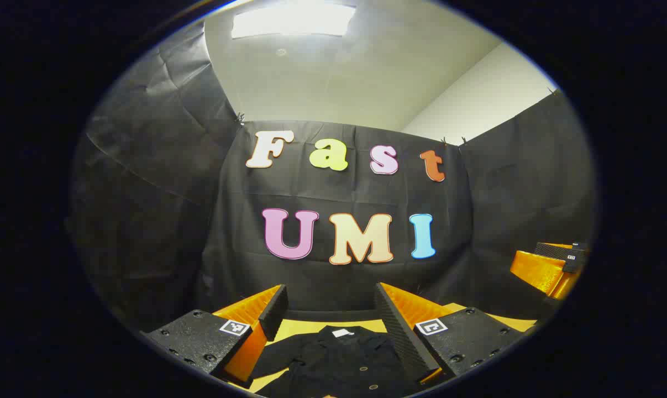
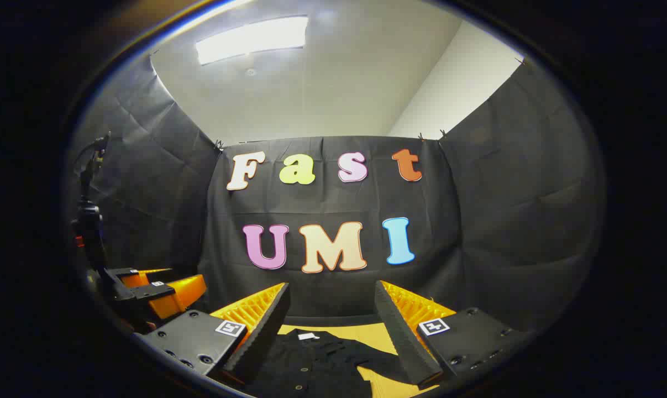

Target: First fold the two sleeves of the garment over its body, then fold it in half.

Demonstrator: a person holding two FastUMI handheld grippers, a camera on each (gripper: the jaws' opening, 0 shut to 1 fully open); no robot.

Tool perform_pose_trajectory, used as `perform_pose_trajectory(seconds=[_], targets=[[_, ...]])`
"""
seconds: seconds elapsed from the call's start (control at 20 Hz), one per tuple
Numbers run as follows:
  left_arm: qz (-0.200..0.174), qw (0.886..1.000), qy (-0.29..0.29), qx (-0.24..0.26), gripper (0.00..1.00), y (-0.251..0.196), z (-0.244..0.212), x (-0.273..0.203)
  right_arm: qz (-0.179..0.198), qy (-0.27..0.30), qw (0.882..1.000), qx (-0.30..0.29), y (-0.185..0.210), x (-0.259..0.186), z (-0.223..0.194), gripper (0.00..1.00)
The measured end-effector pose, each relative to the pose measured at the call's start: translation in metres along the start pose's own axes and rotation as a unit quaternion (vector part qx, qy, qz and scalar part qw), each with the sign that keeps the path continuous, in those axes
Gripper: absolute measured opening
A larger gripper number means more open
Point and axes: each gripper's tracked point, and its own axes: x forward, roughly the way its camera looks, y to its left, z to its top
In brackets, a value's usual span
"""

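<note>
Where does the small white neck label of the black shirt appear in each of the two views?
Left gripper view: the small white neck label sits bottom centre, between the open gripper's fingers.
Right gripper view: the label sits bottom centre, nearer that gripper's left finger.
Shared landmark: the yellow table top behind the black buttoned shirt.

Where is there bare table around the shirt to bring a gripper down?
Bare yellow table shows between the black shirt collar and the back cloth wall, and below the right sleeve. In the left gripper view, bare table lies above the other sleeve. The shirt's middle is crowded.
</note>
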Motion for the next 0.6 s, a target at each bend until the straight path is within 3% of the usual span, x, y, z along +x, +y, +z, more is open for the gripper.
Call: perform_pose_trajectory(seconds=[0.25,0.6], targets=[[-0.016,1.0,0.004,-0.012,0.92,-0.024,-0.005,0.012,0.007,-0.017,1.0,-0.01,-0.011,0.005,0.016,0.97],[-0.003,1.0,0.005,-0.004,0.92,-0.029,-0.006,0.021,0.009,0.015,1.0,0.019,-0.03,0.019,0.006,0.97]])
